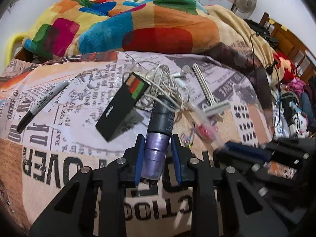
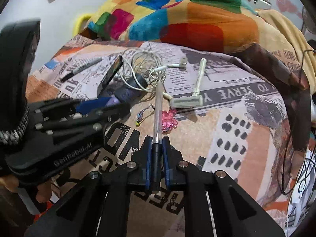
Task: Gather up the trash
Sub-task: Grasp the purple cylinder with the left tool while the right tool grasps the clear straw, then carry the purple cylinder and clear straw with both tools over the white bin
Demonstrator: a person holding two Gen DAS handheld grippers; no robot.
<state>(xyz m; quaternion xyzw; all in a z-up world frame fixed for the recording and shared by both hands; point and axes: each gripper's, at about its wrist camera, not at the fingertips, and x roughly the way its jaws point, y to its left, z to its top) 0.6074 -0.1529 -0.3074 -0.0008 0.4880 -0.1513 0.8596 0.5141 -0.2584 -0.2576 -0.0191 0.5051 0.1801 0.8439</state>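
My left gripper is shut on a purple and black spray bottle, held over the newspaper-print bedsheet. My right gripper is shut on a clear plastic pen with a black end, pointing forward. The left gripper with the bottle shows blurred at the left of the right wrist view. On the sheet lie a black box, tangled white earphones, a disposable razor, a Sharpie marker and a pink charm.
A multicoloured blanket is heaped at the back of the bed. A tan blanket and cables, clothes and toys lie at the right. A fan stands by the wall.
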